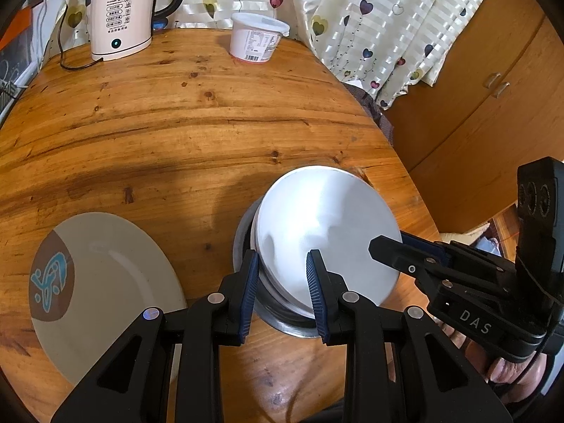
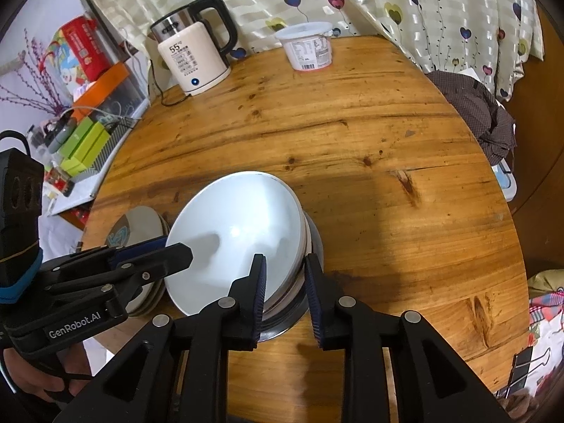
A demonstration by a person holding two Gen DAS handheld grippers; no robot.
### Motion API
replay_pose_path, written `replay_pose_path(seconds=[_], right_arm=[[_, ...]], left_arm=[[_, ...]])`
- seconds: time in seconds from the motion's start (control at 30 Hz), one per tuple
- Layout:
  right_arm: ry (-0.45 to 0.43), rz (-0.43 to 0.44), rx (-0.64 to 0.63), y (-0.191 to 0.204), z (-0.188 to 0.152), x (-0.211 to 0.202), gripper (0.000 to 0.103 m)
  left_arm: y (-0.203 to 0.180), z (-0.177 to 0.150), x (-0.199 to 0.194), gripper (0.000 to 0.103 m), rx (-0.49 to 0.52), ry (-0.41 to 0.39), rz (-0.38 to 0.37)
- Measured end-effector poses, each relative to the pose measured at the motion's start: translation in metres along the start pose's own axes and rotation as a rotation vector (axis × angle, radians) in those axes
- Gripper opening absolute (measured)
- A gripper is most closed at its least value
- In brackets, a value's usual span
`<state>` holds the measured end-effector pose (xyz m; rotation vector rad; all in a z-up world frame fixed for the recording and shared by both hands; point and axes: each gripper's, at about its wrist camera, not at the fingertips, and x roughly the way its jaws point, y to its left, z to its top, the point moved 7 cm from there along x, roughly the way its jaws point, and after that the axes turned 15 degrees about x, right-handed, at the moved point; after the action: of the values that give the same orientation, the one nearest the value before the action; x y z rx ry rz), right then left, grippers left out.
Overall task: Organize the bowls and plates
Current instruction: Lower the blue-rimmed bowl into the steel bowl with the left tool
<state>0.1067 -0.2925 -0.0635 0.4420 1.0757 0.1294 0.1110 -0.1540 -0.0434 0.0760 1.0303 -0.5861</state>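
A stack of white bowls (image 1: 328, 218) (image 2: 232, 232) sits in a steel bowl (image 1: 242, 243) (image 2: 316, 238) on the round wooden table (image 1: 176, 123); the top white bowl leans. My left gripper (image 1: 282, 278) (image 2: 165, 248) is shut on the near-left rim of the white bowls, one pad inside and one outside. My right gripper (image 2: 284, 278) (image 1: 391, 245) straddles the opposite rim, its left pad inside the bowl and its right finger beside the stack, jaws slightly apart and not visibly pressing. A beige plate with a brown patch and blue motif (image 1: 116, 282) (image 2: 139, 222) lies to the left of the bowls.
A cream electric kettle (image 1: 120, 17) (image 2: 194, 56) and a white lidded tub (image 1: 257, 38) (image 2: 310, 47) stand at the table's far edge, by a heart-print curtain (image 2: 440, 17). A dark cloth (image 2: 486, 120) hangs off the right edge. Cluttered shelves (image 2: 88, 123) are to the left and a wooden cabinet (image 1: 493, 88) to the right.
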Motion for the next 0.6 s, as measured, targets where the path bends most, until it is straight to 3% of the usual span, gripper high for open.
replay_pose_path(seconds=[0.6], right_arm=[[-0.009,0.032,-0.015,-0.003,0.002,-0.003,0.026]], left_arm=[[0.006,0.003,-0.009,0.029,0.027,-0.06,0.044]])
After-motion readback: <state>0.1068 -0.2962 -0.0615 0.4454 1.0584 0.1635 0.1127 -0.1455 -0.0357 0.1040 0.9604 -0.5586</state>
